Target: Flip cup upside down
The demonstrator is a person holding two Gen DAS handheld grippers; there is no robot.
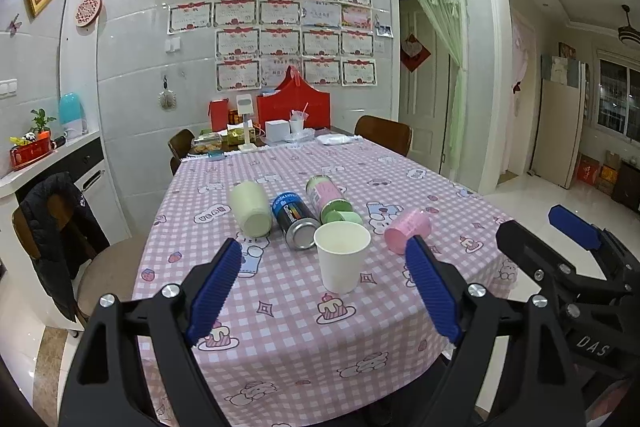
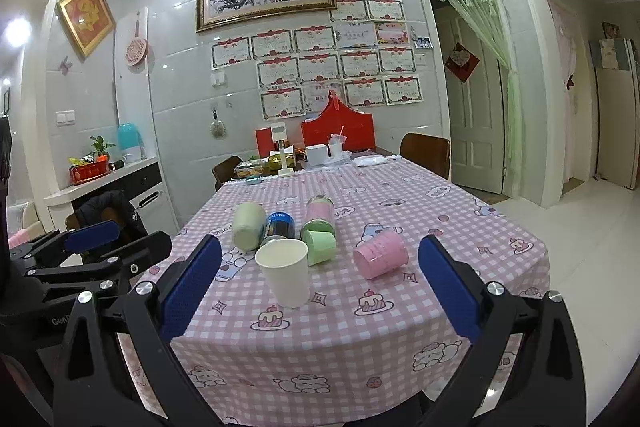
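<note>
A white paper cup [image 1: 342, 257] stands upright, mouth up, near the front of the table; it also shows in the right wrist view [image 2: 285, 273]. My left gripper [image 1: 326, 269] is open and empty, its blue fingers on either side of the cup but short of it. My right gripper [image 2: 320, 269] is open and empty, held back from the table edge, with the cup between its fingers' lines of sight. The right gripper shows at the right edge of the left wrist view [image 1: 560, 231].
Behind the cup lie a pale green cup [image 1: 251, 209], a blue can [image 1: 295, 221], a pink-and-green jar [image 1: 330, 201] and a pink cup [image 1: 406, 229], all on their sides. The checked tablecloth [image 1: 280, 327] hangs over the front edge. Chairs stand at the left and far end.
</note>
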